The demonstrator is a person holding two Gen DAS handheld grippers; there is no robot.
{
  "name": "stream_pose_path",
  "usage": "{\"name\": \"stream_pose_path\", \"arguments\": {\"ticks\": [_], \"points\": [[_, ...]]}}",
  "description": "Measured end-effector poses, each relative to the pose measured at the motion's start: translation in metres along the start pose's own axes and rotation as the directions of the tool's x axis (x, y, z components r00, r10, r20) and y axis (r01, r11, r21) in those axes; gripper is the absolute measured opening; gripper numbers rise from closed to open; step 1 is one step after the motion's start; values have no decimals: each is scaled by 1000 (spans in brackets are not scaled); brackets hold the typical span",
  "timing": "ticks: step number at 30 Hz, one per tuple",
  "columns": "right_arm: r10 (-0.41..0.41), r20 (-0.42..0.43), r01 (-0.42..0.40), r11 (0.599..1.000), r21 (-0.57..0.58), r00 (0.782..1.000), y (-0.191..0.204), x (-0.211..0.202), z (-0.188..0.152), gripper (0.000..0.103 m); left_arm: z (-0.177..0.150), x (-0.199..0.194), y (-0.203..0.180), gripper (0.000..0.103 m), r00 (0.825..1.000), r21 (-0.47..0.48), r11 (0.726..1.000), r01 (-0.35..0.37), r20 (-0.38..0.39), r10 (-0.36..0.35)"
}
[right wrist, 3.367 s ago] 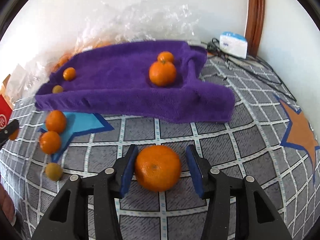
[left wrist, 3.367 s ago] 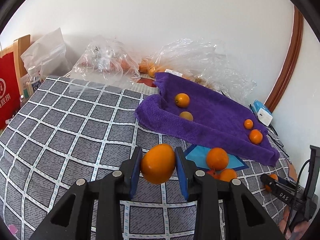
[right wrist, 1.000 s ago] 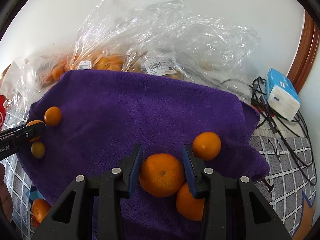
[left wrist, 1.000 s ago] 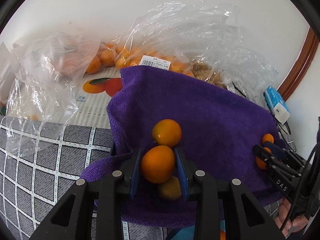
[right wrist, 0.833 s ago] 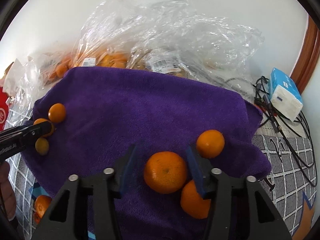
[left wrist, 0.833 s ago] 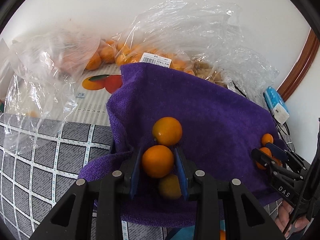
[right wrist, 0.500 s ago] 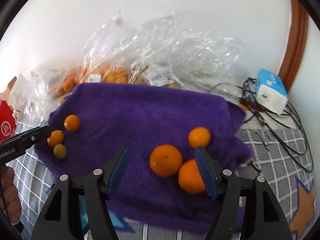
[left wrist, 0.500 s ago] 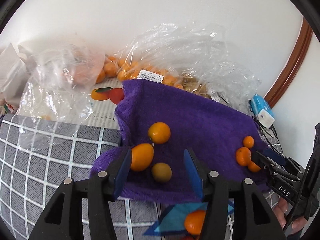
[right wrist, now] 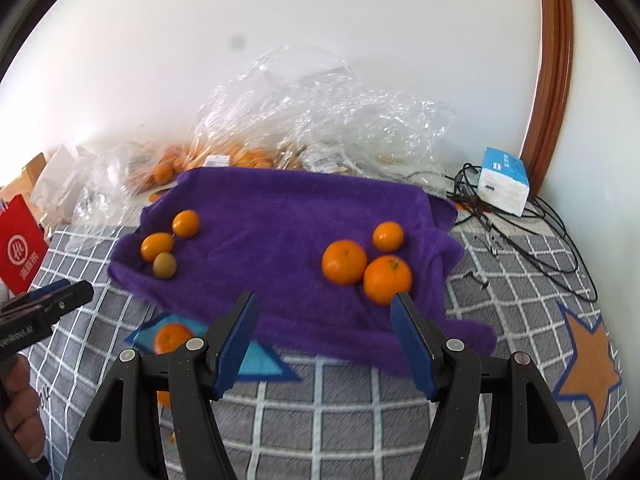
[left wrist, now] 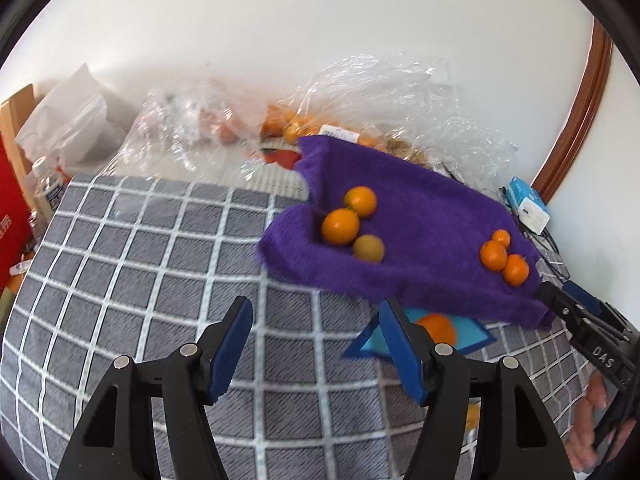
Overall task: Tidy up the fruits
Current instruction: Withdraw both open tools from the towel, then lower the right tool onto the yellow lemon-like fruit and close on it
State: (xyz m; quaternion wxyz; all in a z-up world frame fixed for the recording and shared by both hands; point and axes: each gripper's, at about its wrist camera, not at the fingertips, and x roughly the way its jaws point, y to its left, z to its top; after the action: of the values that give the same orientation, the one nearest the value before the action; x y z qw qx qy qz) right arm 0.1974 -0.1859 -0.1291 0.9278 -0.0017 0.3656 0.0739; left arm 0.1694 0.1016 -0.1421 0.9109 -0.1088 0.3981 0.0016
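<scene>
A purple towel lies on the grey checked cloth; it also shows in the left wrist view. On its left end sit two small oranges and a green-brown fruit. On its right end sit three oranges. A loose orange lies on a blue patch in front of the towel, also in the right wrist view. My left gripper is open and empty, back from the towel. My right gripper is open and empty, over the towel's front edge.
Clear plastic bags with more oranges lie against the wall behind the towel. A white and blue box and black cables lie at the right. A red box and a bottle stand at the left.
Both grippers let go of their oranges on the towel, opened wide and pulled back and up from it. Each released orange lies beside the others at its end.
</scene>
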Motion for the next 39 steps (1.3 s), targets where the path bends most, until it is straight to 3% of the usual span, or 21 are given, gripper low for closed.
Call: {"name": "stream_pose_path", "arguments": {"ticks": [11,15,22,26,34,38,39], "points": [[34,-48,-36,999,-36,998,26,-7,-37,68,-38,3,42,64,998,-65,996,-68,-15,67],[35,-54,-37,999,-38,998,33,-4,-42,62,-41,-1,47,64,997,-76,994,-74,7,74],[115,-64,-118,992,-48,991,47,1,-50,54,-45,-4,49,64,996,-86,992,-89,23,91],[220,-78,-223,975,-25,972,55,-1,-55,51,-45,-5,45,64,994,-66,993,-101,37,104],[221,-126,-237,964,-120,967,73,-3,-82,50,-45,-6,45,64,994,-70,993,-96,37,99],[214,-159,-235,964,-126,964,74,3,-92,29,-45,-5,43,64,995,-55,994,-91,34,93],[211,-156,-232,964,-132,965,74,3,-93,27,-45,-5,41,64,995,-48,995,-90,32,91]]}}
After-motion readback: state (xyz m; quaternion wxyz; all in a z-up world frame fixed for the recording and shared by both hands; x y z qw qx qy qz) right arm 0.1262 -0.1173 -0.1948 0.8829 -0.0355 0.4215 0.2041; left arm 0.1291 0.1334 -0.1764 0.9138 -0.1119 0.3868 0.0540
